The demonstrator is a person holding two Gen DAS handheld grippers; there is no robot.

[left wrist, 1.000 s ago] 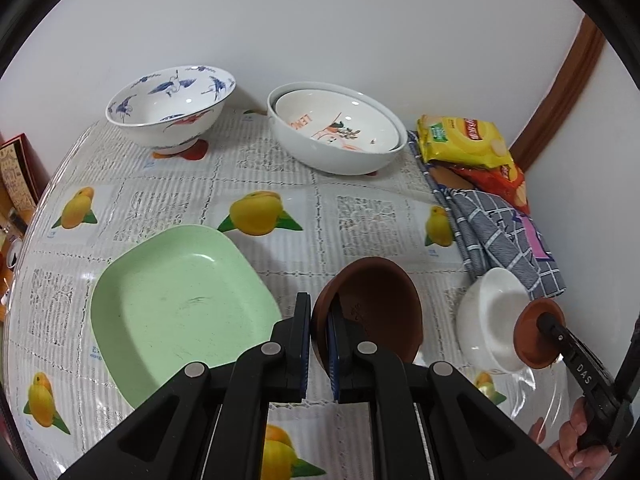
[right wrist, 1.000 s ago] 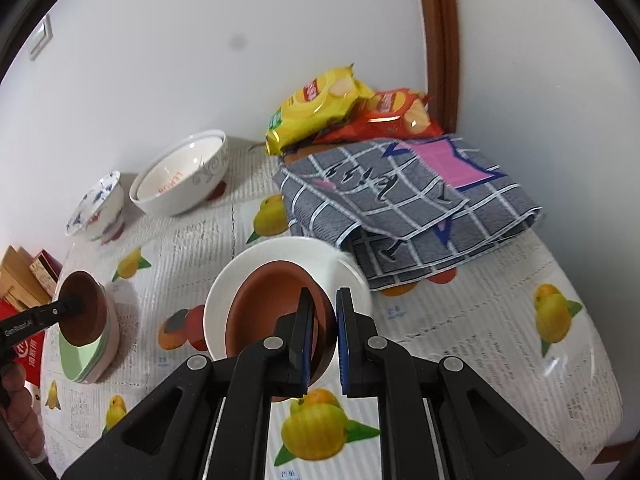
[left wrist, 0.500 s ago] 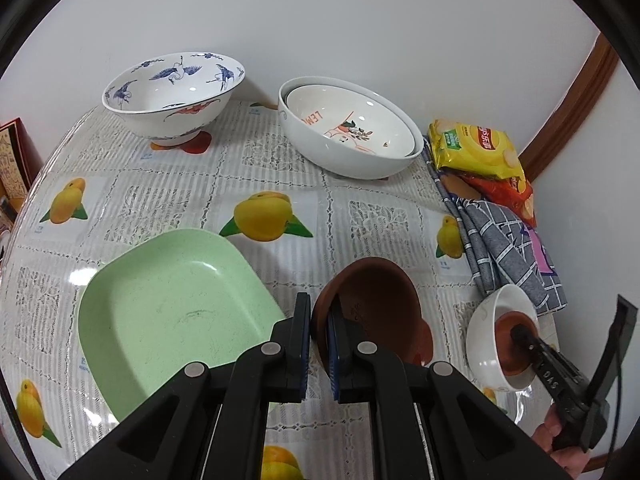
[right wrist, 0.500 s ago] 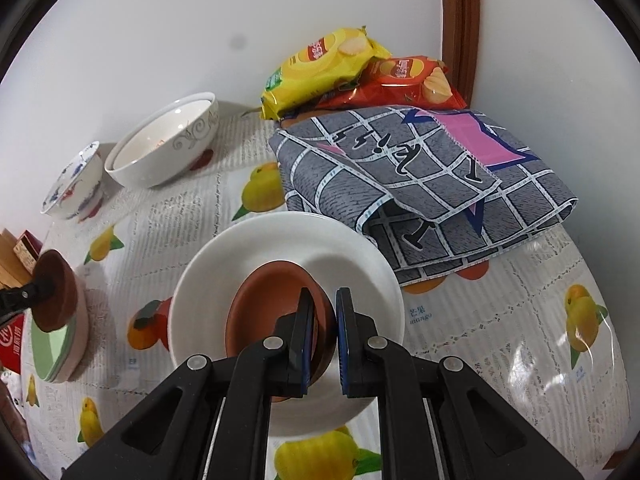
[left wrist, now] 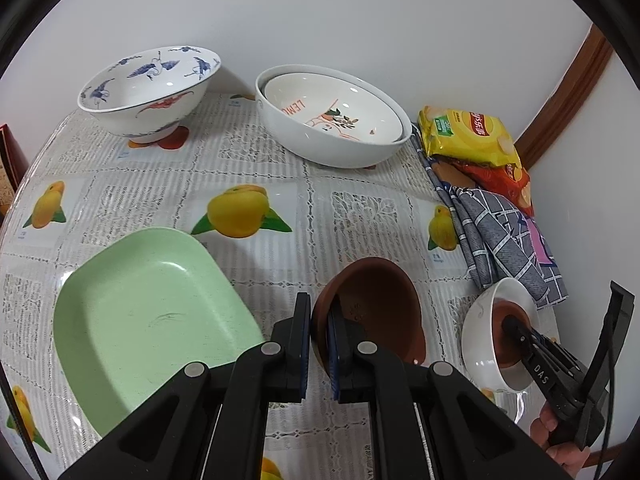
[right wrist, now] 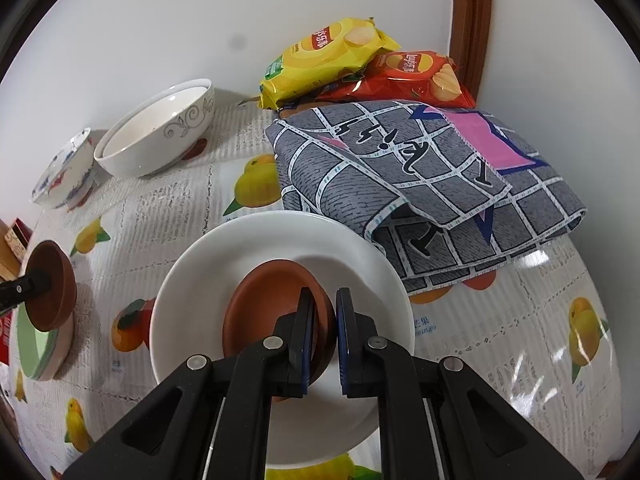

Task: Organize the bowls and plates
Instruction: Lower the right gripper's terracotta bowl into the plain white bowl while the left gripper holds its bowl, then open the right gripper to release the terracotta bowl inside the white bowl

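Observation:
My left gripper (left wrist: 318,344) is shut on the rim of a brown clay bowl (left wrist: 376,308), held just right of the light green square plate (left wrist: 144,320). My right gripper (right wrist: 322,336) is shut on the rim of a smaller brown clay dish (right wrist: 272,312), which sits inside a white bowl (right wrist: 192,296). In the left wrist view that white bowl (left wrist: 478,344) and the right gripper (left wrist: 516,330) are at the lower right. In the right wrist view the left gripper's brown bowl (right wrist: 52,284) hangs over the green plate (right wrist: 26,348) at the far left.
A blue-patterned white bowl (left wrist: 148,92) and two nested white bowls (left wrist: 332,120) stand at the back by the wall. Yellow (left wrist: 464,136) and red chip bags and a folded grey checked cloth (right wrist: 420,184) fill the right corner. The table's right edge is close.
My right gripper has lowered the small brown dish from above the white bowl down into it. My left gripper has shifted slightly with its brown bowl, staying beside the green plate.

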